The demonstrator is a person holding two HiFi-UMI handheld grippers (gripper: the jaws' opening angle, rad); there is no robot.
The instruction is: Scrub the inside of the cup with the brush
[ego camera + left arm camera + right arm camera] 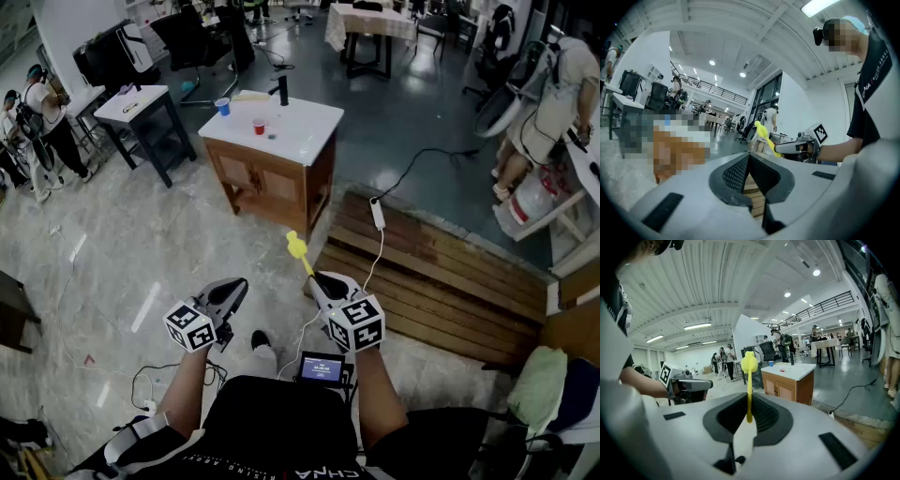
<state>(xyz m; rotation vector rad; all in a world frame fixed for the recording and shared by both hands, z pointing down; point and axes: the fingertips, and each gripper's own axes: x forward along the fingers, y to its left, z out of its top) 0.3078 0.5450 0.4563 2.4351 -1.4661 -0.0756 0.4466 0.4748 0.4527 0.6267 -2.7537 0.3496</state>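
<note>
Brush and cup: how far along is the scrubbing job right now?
Done: the yellow brush is picked up, clamped in the right tongs. In hand: nothing more; the left tongs are shut and empty. Left: the blue cup and red cup stand on the white counter across the floor, apart from both tongs, so fetching a cup and scrubbing haven't begun.
</note>
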